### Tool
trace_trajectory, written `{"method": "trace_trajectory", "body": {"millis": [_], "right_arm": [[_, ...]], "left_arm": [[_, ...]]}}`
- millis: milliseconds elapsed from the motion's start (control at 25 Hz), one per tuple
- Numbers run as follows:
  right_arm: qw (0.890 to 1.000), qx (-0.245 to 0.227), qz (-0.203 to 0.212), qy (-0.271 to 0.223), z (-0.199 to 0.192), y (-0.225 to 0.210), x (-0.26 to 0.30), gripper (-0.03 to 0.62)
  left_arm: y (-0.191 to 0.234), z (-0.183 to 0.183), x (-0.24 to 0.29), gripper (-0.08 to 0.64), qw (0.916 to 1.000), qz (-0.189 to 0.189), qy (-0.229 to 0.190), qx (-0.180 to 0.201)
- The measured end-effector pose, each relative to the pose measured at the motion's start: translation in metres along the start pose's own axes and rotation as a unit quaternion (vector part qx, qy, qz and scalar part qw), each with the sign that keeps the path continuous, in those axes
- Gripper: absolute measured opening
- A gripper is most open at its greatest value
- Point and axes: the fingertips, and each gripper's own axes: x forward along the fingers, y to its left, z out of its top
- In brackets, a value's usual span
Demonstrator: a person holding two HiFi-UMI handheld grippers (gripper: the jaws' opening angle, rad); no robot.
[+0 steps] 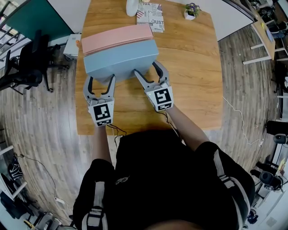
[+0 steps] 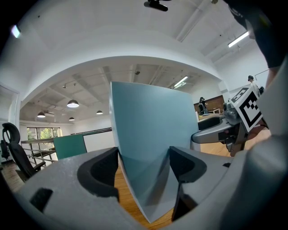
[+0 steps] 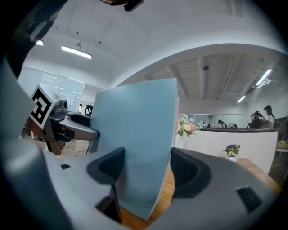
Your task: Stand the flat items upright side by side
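Note:
A flat blue box [image 1: 119,58] stands tilted on its long edge on the wooden table [image 1: 193,90], leaning back against a pink box [image 1: 116,38] of the same shape behind it. My left gripper [image 1: 100,79] clamps the blue box's near left part, and both pads press its faces [image 2: 148,148]. My right gripper [image 1: 146,68] holds the near right part the same way, with the blue box [image 3: 135,143] filling the gap between its jaws. Each gripper shows in the other's view: the right gripper [image 2: 234,121] and the left gripper [image 3: 58,121].
At the table's far edge lie a printed book [image 1: 150,15], a white vase [image 1: 131,6] and a small potted plant [image 1: 192,11]. A black office chair [image 1: 27,63] stands left of the table, and a white box [image 1: 72,45] sits by its left edge.

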Motion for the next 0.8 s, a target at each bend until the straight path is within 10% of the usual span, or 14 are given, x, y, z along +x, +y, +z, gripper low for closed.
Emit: {"method": "trace_trajectory", "body": {"millis": [800], "right_arm": [[1.000, 0.000, 0.001, 0.005, -0.0026, -0.0049, 0.0076, 0.324]], "left_arm": [[0.0019, -0.0018, 0.0072, 0.365, 1.0000, 0.008, 0.002, -0.001]]}}
